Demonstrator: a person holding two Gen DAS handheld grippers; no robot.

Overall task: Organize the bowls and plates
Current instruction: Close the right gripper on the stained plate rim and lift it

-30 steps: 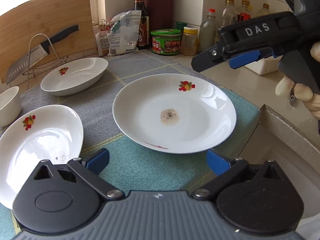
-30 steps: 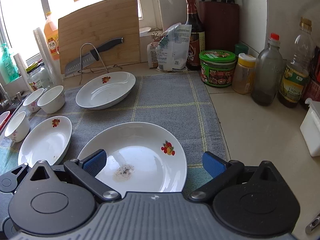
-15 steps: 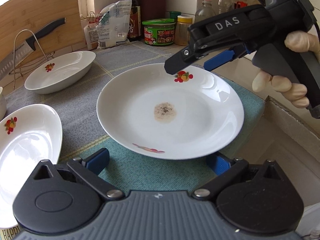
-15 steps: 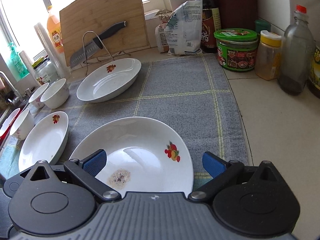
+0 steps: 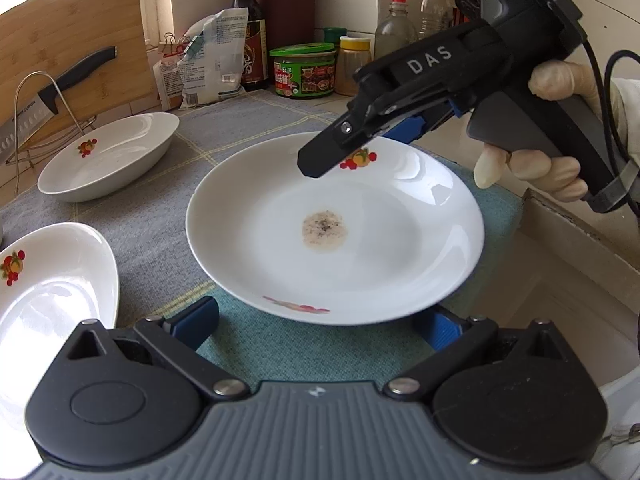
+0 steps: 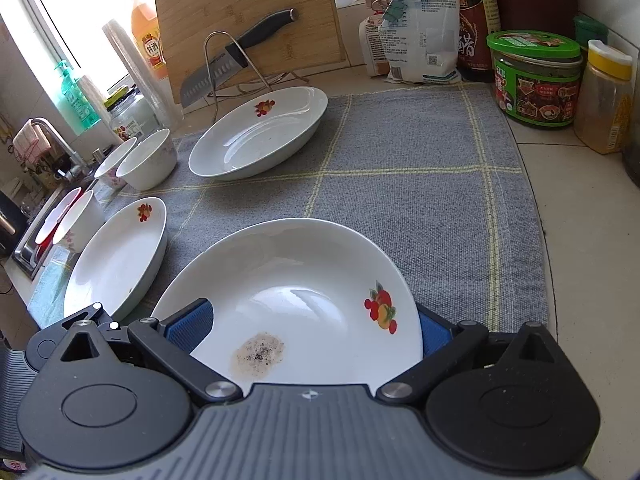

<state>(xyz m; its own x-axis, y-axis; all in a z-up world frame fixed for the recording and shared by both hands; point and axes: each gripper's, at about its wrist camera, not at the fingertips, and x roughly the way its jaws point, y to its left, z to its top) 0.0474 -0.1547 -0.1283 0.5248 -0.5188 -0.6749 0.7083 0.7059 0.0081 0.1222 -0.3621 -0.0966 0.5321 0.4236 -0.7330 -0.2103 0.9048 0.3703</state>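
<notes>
Where plate [image 5: 380,248] overlaps, gripper [image 5: 320,320] fingertip hidden

Your table [image 6: 576,216] is a pale counter with a grey mat [image 6: 400,184] spread over it. On the mat you have three white plates: one [image 6: 256,132] at the back, one [image 6: 116,256] at the left, and a stained one [image 6: 304,288] nearest you. Two bowls [image 6: 148,160] sit at the mat's left edge. Behind, on the bare table, stand a green-lidded jar [image 6: 532,76], a yellow-lidded jar [image 6: 604,96], a bag [image 6: 420,28] and a knife rack [image 6: 236,68].
</notes>
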